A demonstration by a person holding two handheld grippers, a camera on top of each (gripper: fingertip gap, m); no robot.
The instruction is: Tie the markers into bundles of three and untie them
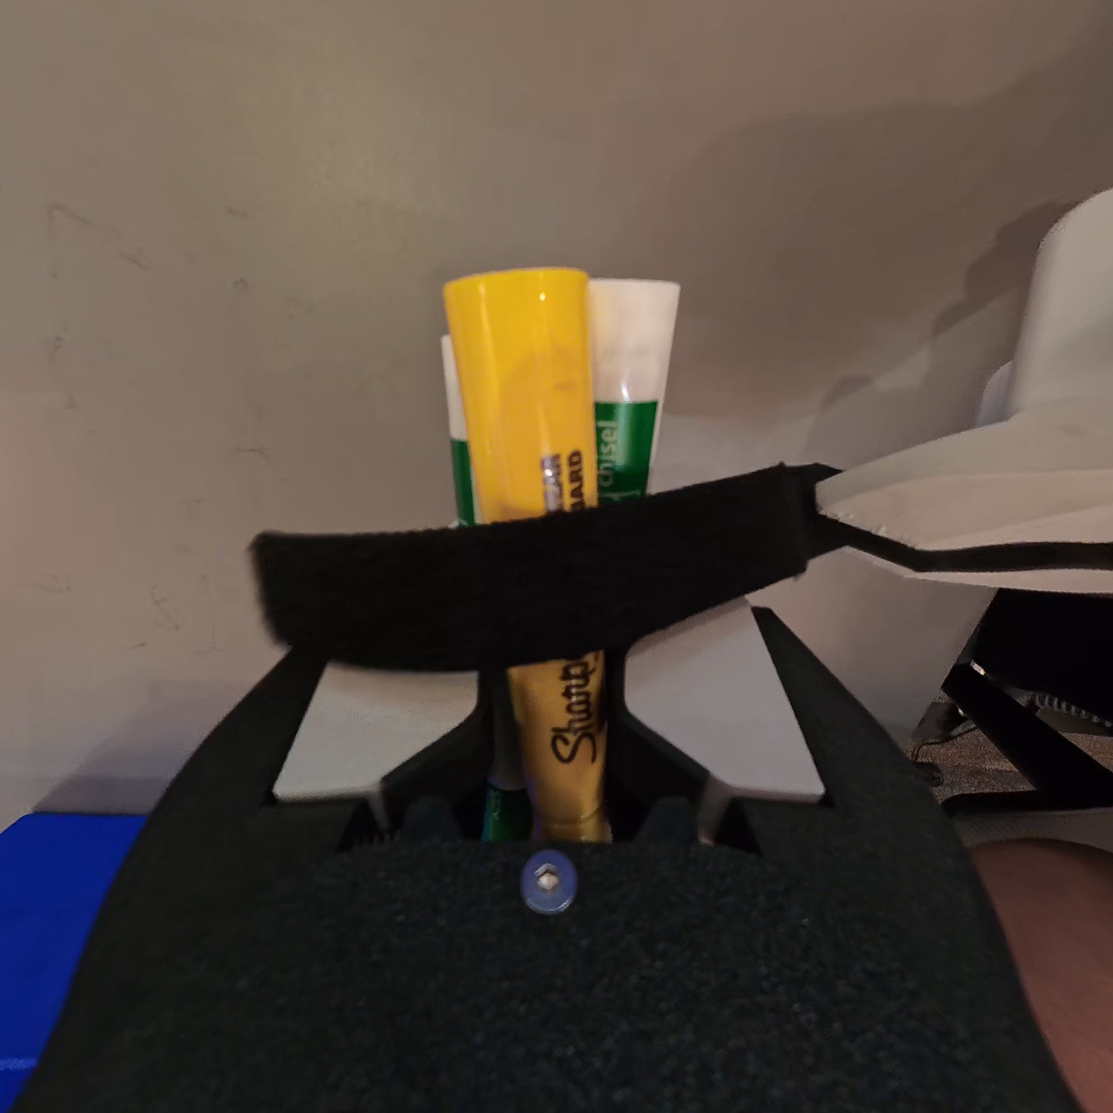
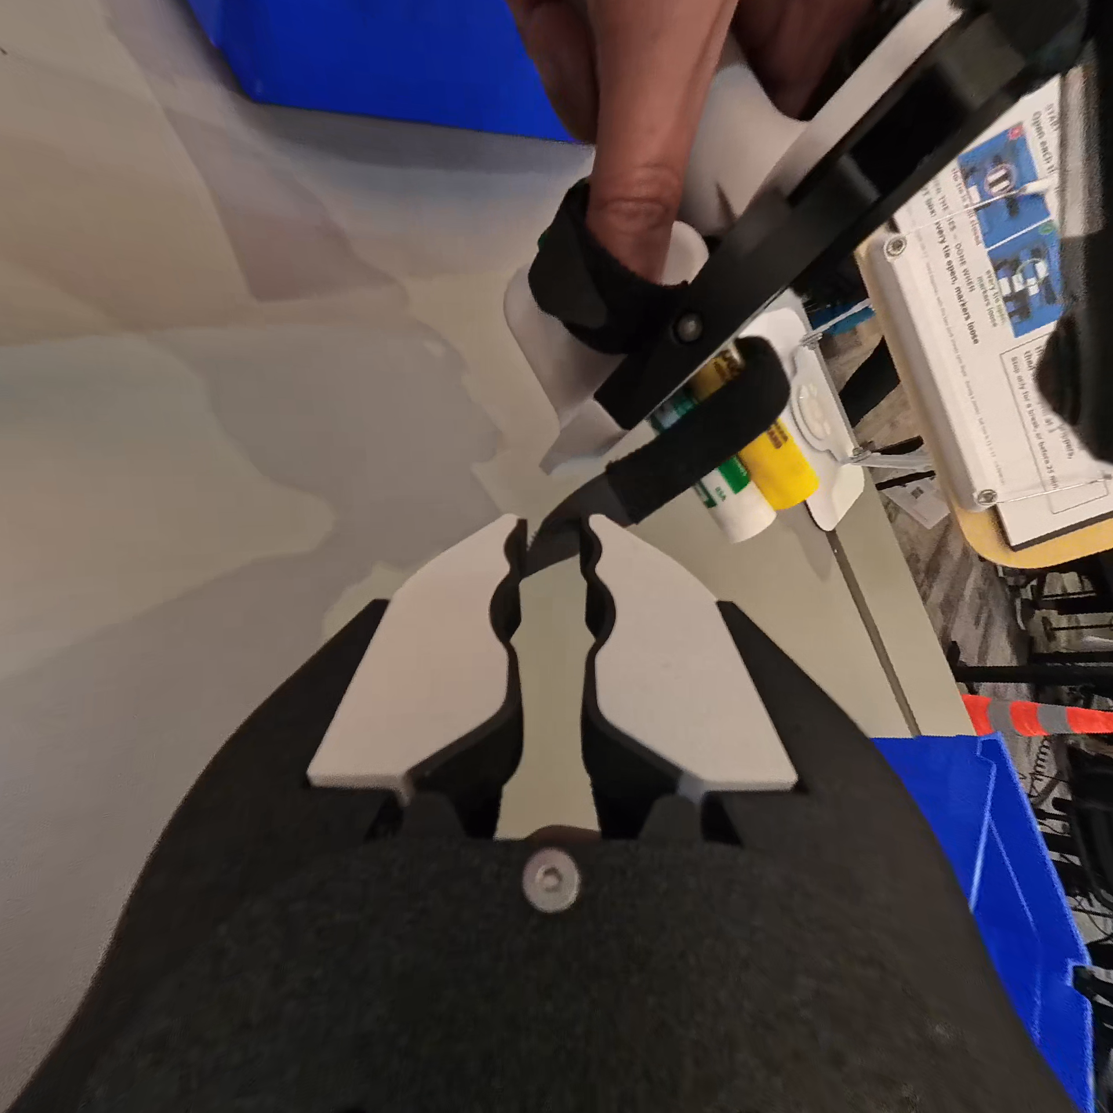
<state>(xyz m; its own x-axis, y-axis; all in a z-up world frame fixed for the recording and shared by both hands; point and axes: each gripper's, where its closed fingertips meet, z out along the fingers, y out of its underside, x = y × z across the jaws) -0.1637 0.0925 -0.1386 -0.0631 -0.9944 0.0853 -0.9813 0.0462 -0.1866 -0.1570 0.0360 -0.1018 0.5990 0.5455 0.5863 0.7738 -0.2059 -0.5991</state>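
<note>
A yellow highlighter and two green-and-white markers stand bundled at frame centre, pinched by the left tool. A black hook-and-loop strap curls around them, its narrow tail nipped between the right tool's nearly closed tips above the pale tabletop.

Right hand-held gripper pinching the tail of a black strap

The right hand-held gripper has its white fingers nearly closed on the thin end of a black hook-and-loop strap looped around a yellow highlighter and green-and-white markers. The left hand-held gripper, held by a hand, clamps that bundle above the pale desk. A blue bin sits at the right.
</note>
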